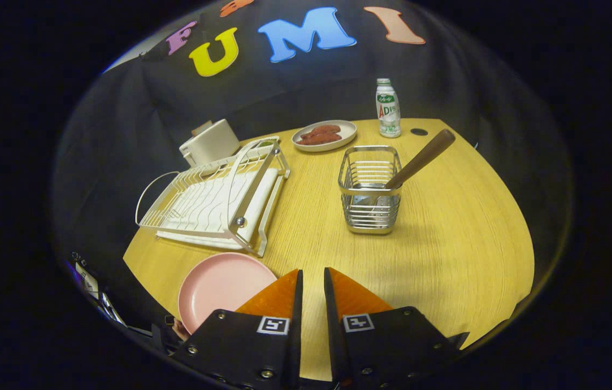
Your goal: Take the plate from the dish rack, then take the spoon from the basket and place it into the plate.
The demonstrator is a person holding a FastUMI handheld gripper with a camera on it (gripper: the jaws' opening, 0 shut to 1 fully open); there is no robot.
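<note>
A pink plate lies flat on the wooden table, just left of my left finger and in front of the white wire dish rack, which holds no dishes. Beyond my fingers and slightly right stands a metal wire basket. A spoon with a brown wooden handle leans out of it to the right, and its bowl is down inside the basket. My gripper hovers over the table's near edge, its fingers drawn close with only a narrow slit between them and nothing held.
A white boxy appliance sits behind the rack. At the table's far side are a pale plate with reddish sausages and a small bottle. Bare tabletop lies between my fingers and the basket, and to its right.
</note>
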